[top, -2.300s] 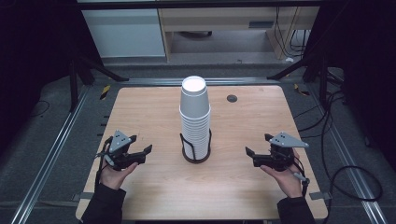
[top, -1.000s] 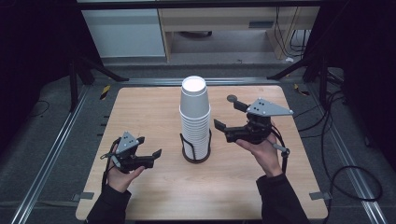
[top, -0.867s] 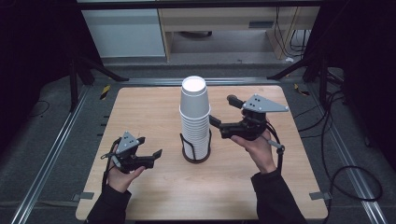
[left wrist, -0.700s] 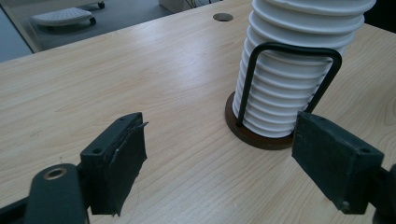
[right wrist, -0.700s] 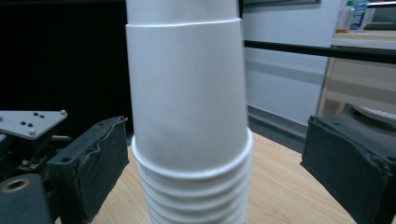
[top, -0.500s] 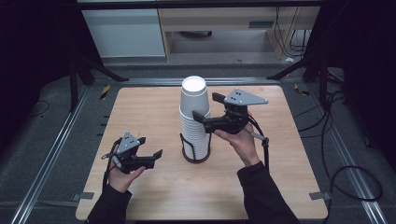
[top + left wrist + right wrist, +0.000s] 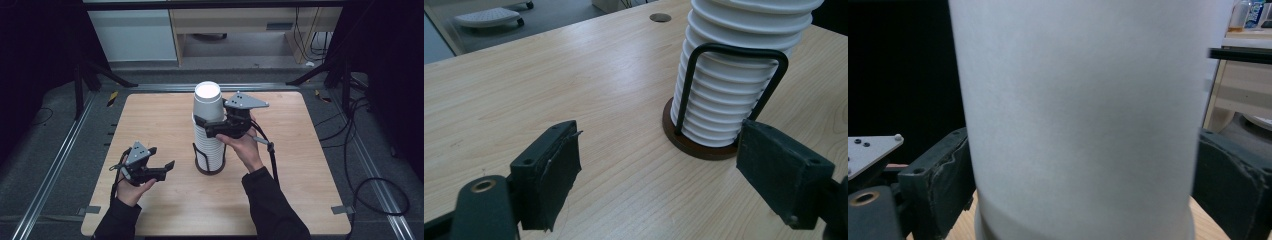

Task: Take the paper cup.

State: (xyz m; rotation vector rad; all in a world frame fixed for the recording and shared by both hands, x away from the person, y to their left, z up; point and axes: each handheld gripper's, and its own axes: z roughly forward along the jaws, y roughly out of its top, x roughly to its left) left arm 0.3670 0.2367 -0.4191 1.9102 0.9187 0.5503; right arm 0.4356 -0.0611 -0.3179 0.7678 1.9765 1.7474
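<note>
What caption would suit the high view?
Right tongs straddle the top cup of a tall stack; left tongs wait open beside it.

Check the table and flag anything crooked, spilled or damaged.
Nothing stands out. The cup stack stands upright in its wire holder, nothing spilled. The right gripper brackets the top cup; the left gripper is open beside the holder.

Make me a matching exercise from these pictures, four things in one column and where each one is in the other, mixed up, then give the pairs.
Things:
1. left tongs
2. right tongs
3. cup stack
4. wire holder

Places or states:
A. jaws either side of the top cup
B. dark loop and round base around the cups
C. open, empty, just above the table
D. white, upright at mid-table

Pairs: 1-C, 2-A, 3-D, 4-B
</note>
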